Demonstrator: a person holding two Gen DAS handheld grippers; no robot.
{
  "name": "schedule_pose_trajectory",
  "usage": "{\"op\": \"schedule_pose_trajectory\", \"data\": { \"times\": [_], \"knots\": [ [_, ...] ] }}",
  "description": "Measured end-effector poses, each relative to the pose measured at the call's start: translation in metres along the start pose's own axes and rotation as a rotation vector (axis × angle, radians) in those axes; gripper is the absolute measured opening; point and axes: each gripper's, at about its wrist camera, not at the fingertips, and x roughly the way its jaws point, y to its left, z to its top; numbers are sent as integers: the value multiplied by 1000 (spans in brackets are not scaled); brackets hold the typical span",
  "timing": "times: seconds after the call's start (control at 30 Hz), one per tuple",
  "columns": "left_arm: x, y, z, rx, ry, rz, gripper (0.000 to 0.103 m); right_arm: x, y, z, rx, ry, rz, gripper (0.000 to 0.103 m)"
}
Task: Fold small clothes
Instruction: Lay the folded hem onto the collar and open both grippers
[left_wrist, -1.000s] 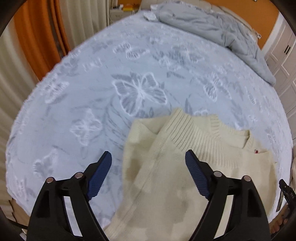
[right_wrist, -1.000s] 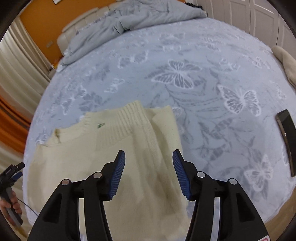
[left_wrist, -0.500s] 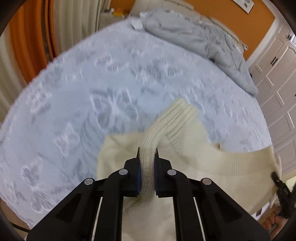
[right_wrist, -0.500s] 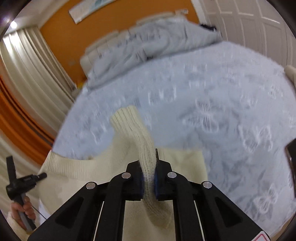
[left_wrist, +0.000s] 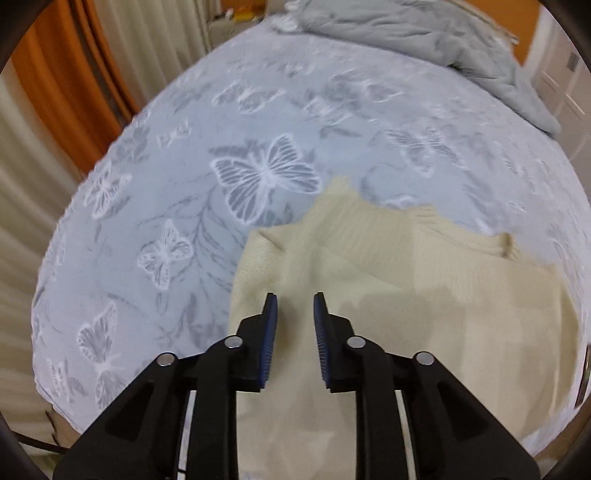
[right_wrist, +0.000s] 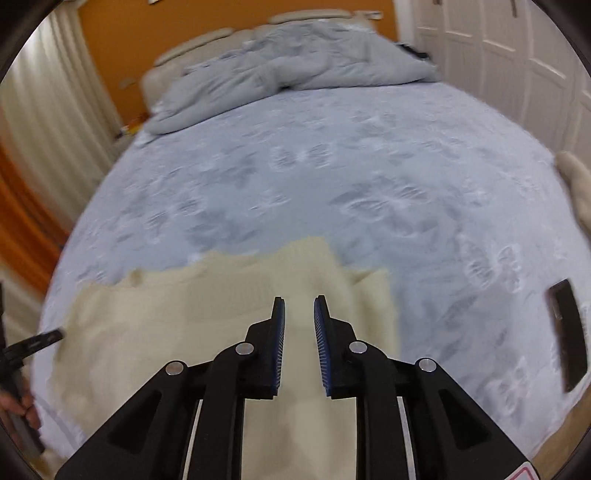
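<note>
— Presently, item one? Cream ribbed knit sweater (left_wrist: 388, 306), flat on butterfly-patterned pale blue bedspread (left_wrist: 221, 155), six o'clock.

— Tools? Left gripper (left_wrist: 294, 299) and right gripper (right_wrist: 298, 301): fingers apart, empty, above sweater.

A cream, ribbed-knit small sweater (left_wrist: 388, 295) (right_wrist: 207, 317) lies flat on the pale blue butterfly-patterned bedspread (left_wrist: 207, 155), at its near edge. Both sleeves are folded inward over the body, their ribbed cuffs pointing toward the far side, and the collar lies between them.
</note>
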Motion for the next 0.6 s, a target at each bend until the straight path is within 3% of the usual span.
{"op": "schedule_pose_trajectory", "data": {
  "times": [0.07, 0.17, 0.23, 0.3, 0.37, 0.43, 0.53, 0.6],
  "knots": [
    [2, -3, -15, 2, 30, -12, 20, 23, 12, -29, -35, 105, 41, 18],
    [23, -11, -44, 16, 125, 6, 20, 62, 16, -63, -76, 236, -47, 16],
    [26, -10, -59, 14, 140, 17, 20, 46, 26, -64, -78, 203, -46, 17],
    [19, -9, -66, 29, 117, 38, 21, 15, 47, -60, -71, 140, 52, 17],
    [18, -4, -72, 11, 126, 35, 25, 4, 72, -62, -144, 113, 90, 17],
    [19, 0, -75, 0, 134, 34, 25, 15, 98, -67, -200, 136, 122, 17],
    [17, -3, -76, 13, 134, 45, 25, 79, 118, -95, -277, 315, 63, 17],
    [12, -1, -76, 10, 142, 46, 25, 70, 130, -92, -305, 273, 18, 17]
  ]
}}
